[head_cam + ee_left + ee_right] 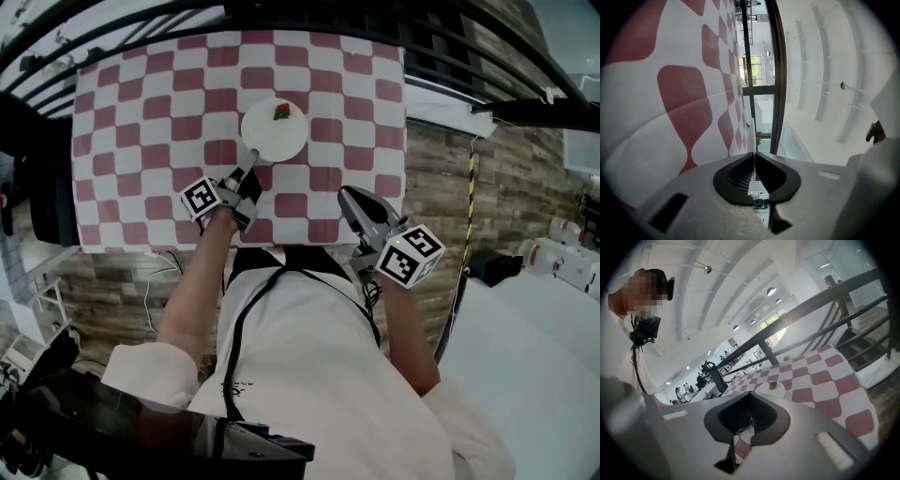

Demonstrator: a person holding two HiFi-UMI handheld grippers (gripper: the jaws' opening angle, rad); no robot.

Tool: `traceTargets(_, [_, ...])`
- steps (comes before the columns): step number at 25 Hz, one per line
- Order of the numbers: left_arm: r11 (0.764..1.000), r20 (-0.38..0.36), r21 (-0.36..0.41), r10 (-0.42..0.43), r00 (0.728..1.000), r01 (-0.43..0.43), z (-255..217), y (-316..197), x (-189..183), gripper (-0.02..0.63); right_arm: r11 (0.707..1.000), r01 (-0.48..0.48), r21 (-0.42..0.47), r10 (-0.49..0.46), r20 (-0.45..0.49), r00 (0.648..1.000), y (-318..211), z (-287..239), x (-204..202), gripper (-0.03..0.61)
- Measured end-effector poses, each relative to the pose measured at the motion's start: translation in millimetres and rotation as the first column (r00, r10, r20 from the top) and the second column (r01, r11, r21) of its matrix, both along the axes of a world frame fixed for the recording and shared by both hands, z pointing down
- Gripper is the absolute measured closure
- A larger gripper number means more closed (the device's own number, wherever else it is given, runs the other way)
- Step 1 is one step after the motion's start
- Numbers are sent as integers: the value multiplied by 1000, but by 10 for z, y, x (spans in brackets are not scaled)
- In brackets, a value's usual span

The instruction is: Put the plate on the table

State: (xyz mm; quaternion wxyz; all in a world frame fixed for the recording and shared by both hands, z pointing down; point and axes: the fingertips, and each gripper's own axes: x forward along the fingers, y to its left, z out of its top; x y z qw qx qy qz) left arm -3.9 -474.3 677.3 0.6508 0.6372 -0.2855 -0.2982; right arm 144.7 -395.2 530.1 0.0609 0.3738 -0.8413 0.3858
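I'm pinching the near rim of the plate (272, 139) with the left gripper (251, 156), holding it level so the strawberry (281, 112) doesn't roll. It's lying on the checkered table (141, 112), possibly not fully settled. The right gripper (349, 195) is hanging aside, jaws pressed together, empty.

Head view looks steeply down on the checked tablecloth (141, 112), which both gripper views skim, the left one closest.

A worktop (122, 122) covered in red-and-white checks stands on a wood-plank floor (441, 187). Black railings (780, 70) run past it, and a white ceiling (740, 268) carries round lamps (771, 291). A far window (772, 323) glows bright.
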Motion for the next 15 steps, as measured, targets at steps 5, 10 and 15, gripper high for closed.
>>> traceTargets(5, [1000, 23, -25, -1, 1000, 1, 120, -39, 23, 597, 1000, -12, -25, 12, -1, 1000, 2, 110, 41, 574])
traceTargets(10, [998, 76, -65, 6, 997, -1, 292, -21, 2, 597, 1000, -8, -19, 8, 5, 1000, -34, 107, 34, 574])
traceTargets(15, [991, 146, -134, 9, 989, 10, 483, 22, -83, 600, 1000, -13, -14, 13, 5, 1000, -83, 90, 39, 574])
